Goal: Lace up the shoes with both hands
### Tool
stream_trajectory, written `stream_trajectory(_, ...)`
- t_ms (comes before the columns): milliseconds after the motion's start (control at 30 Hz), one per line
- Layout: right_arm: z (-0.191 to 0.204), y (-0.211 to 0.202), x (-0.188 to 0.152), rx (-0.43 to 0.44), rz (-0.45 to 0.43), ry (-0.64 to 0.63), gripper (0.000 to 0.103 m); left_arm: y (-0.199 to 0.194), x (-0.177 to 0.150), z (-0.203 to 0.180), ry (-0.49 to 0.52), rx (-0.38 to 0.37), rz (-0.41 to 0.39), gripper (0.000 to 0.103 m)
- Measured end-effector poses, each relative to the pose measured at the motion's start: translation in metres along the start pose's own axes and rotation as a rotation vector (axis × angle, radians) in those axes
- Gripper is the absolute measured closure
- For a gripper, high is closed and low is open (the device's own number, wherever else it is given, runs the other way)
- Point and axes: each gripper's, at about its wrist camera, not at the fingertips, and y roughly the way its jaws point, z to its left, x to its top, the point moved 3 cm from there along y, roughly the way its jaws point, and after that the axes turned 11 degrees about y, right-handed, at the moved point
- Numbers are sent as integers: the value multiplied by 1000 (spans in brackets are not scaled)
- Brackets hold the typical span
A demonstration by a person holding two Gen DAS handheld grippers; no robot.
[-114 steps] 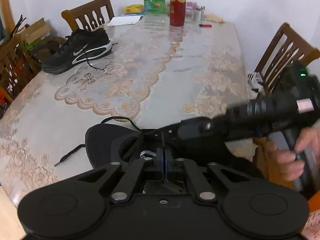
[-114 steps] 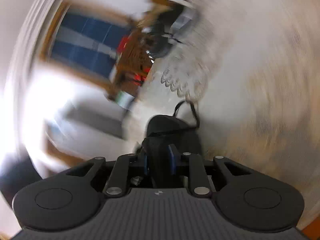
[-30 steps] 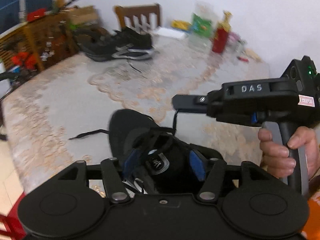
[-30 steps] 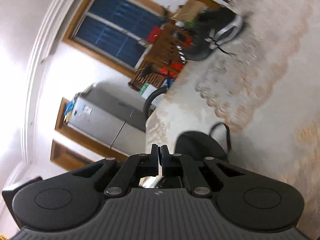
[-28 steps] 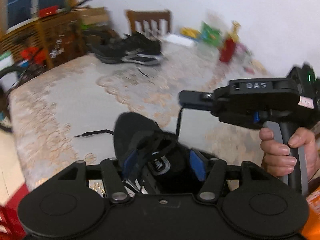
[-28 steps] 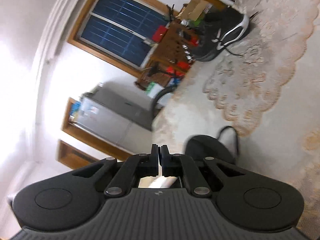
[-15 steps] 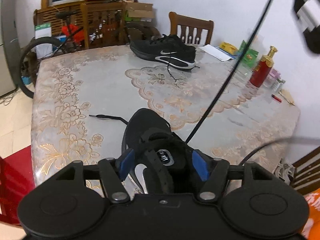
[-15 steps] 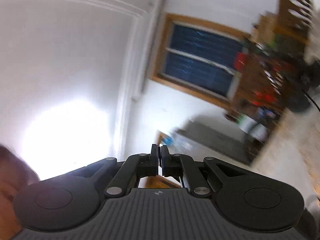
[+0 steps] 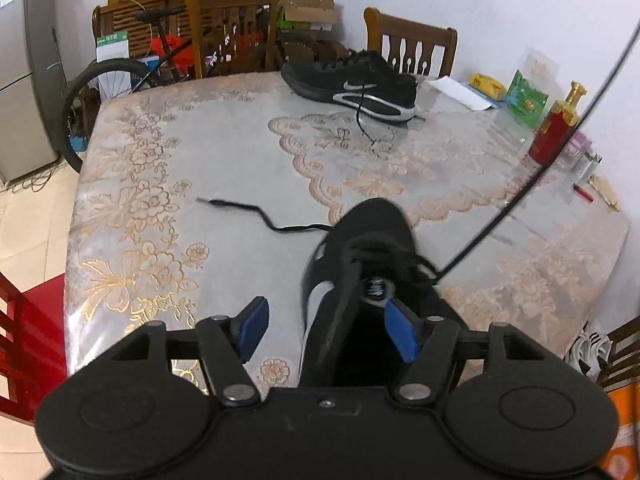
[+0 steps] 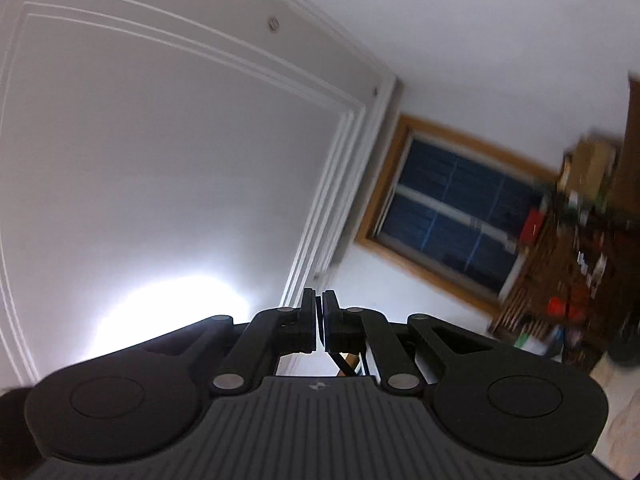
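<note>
The near black sneaker (image 9: 360,264) lies on the table (image 9: 208,152), toe pointing away, its heel end between the half-open left gripper (image 9: 326,330), whose pads do not clamp it. The right gripper (image 10: 319,320) is shut on the lace (image 9: 532,184), which runs taut from the eyelets up and right. Left hand is nearer the shoe.
</note>
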Motion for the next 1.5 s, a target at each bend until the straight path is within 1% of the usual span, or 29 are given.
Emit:
stream_trajectory(33, 7, -1, 5, 0, -13, -26, 99, 3, -1, -1, 0, -2, 7, 42)
stream_trajectory(67, 15, -2, 9, -2, -24, -48, 103, 6, -3, -2, 1, -5, 15, 42)
stream_trajectory(167, 32, -6, 21, 23, -67, -86, 103, 17, -6, -7, 20, -3, 42, 42)
stream_trajectory(233, 44, -13, 24, 16, -85, -140, 103, 21, -9, -10, 37, 3, 55, 42)
stream_trajectory(267, 48, -16, 22, -9, -76, -180, 103, 23, -10, -12, 44, 1, 58, 42)
stream_trajectory(333, 43, -19, 6, -94, -6, -260, 102, 25, -11, -14, 53, -2, 68, 42)
stream_trajectory(367, 38, -20, -4, -145, 37, -300, 99, 25, -11, -13, 56, 6, 72, 42)
stream_trajectory(400, 21, -19, -22, -233, 119, -342, 96, 26, -11, -13, 60, 13, 75, 42)
stream_trajectory(467, -16, -18, -60, -410, 291, -420, 76, 27, -12, -12, 64, 27, 86, 42)
stream_trajectory(533, -73, -24, -115, -597, 539, -456, 69, 28, -13, -10, 66, 36, 102, 42)
stream_trajectory(633, -163, -43, -195, -784, 860, -402, 69, 31, -14, -9, 78, 52, 131, 42)
stream_trajectory(667, -190, -48, -219, -837, 954, -383, 69, 32, -14, -10, 85, 56, 139, 42)
stream_trajectory(733, -227, -52, -247, -872, 1022, -359, 69, 34, -12, -11, 104, 66, 147, 42)
stream_trajectory(800, -254, -48, -267, -890, 1067, -379, 69, 36, -11, -13, 119, 76, 153, 42)
stream_trajectory(867, -271, -39, -276, -907, 1080, -377, 70, 38, -10, -14, 121, 84, 155, 42)
stream_trajectory(900, -278, -36, -277, -915, 1082, -378, 74, 39, -9, -15, 118, 90, 153, 42)
stream_trajectory(933, -275, -38, -273, -908, 1098, -385, 96, 40, -8, -14, 112, 102, 153, 42)
stream_trajectory(967, -271, -41, -269, -898, 1119, -389, 102, 41, -8, -14, 106, 114, 153, 42)
stream_trajectory(1067, -244, -60, -265, -839, 1240, -386, 102, 44, -8, -8, 64, 155, 157, 42)
stream_trajectory(1100, -236, -66, -264, -824, 1279, -389, 102, 45, -8, -5, 45, 156, 160, 39)
stream_trajectory(1167, -227, -75, -256, -857, 1343, -404, 102, 47, -9, 1, -4, 105, 161, 38)
stream_trajectory(1200, -229, -77, -251, -886, 1361, -374, 102, 50, -8, 1, -25, 87, 168, 38)
stream_trajectory(1233, -230, -77, -245, -906, 1372, -345, 101, 51, -8, -1, -16, 95, 174, 38)
stream_trajectory(1267, -230, -76, -238, -919, 1358, -321, 98, 53, -8, -4, 19, 117, 179, 38)
stream_trajectory(1300, -228, -73, -223, -932, 1271, -301, 94, 54, -8, -7, 50, 135, 183, 38)
stream_trajectory(1367, -226, -68, -193, -962, 1102, -258, 52, 56, -9, -9, 64, 124, 190, 38)
stream_trajectory(1400, -234, -68, -181, -1015, 1043, -224, 52, 57, -10, -9, 52, 111, 200, 38)
stream_trajectory(1467, -250, -67, -159, -1118, 934, -167, 63, 60, -14, -8, 23, 87, 220, 38)
stream_trajectory(1500, -263, -66, -158, -1176, 936, -199, 64, 61, -16, -7, 8, 77, 229, 38)
